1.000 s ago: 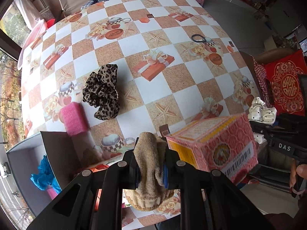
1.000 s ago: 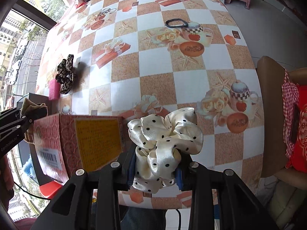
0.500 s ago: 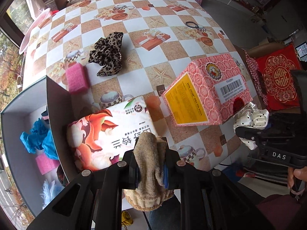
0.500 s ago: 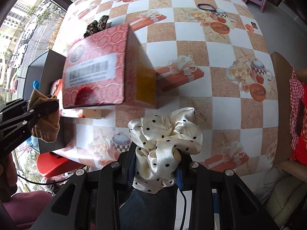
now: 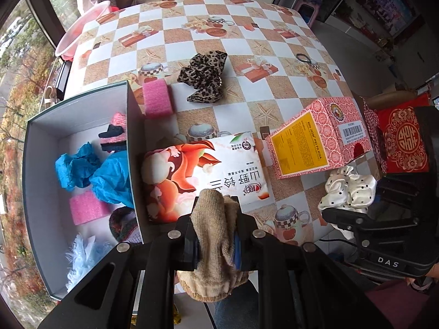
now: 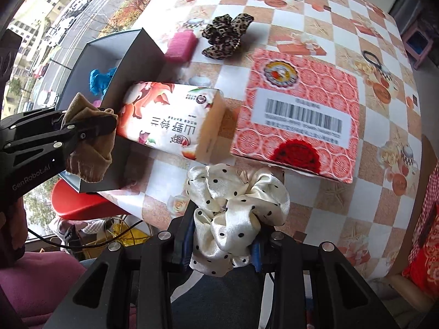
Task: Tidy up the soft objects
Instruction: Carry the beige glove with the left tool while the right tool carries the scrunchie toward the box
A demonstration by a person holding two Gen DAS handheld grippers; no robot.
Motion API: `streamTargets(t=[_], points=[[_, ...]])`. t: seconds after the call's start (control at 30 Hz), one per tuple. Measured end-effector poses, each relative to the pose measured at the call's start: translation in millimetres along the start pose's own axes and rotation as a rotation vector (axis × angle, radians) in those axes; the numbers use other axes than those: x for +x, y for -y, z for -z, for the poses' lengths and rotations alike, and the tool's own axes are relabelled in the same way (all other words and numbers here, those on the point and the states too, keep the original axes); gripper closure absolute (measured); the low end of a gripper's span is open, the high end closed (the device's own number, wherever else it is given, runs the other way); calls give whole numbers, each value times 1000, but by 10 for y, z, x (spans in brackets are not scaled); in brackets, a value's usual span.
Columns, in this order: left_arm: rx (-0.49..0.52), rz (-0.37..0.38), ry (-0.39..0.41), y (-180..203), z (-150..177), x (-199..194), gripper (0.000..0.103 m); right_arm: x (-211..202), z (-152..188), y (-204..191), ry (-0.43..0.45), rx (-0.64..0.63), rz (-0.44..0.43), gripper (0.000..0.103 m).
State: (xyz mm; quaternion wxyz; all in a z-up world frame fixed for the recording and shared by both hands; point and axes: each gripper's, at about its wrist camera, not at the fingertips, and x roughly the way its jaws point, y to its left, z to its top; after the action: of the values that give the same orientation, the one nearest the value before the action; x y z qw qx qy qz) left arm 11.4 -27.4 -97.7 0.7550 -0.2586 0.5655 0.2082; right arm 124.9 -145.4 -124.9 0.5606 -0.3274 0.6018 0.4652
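Over the checked table, each hand-held gripper clamps soft fabric.

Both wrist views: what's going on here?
A person is sorting soft things into the grey box at the table's edge. The left gripper is shut on a tan knit cloth; the right gripper is shut on a cream polka-dot scrunchie. Neither item is in the box yet. A leopard scrunchie and a pink sponge lie on the table.
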Motion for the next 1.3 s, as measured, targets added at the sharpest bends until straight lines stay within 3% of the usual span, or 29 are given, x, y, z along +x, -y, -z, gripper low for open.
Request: streamTargets(t=[0.8,1.3], points=[[-384,-74,90,-1013,581,-287,84,92,-585,-1103,-65,-386,32,69],[-542,-135,129,-1555,810,-412,84,32,-964,-1920,-30,-520,-36,69]])
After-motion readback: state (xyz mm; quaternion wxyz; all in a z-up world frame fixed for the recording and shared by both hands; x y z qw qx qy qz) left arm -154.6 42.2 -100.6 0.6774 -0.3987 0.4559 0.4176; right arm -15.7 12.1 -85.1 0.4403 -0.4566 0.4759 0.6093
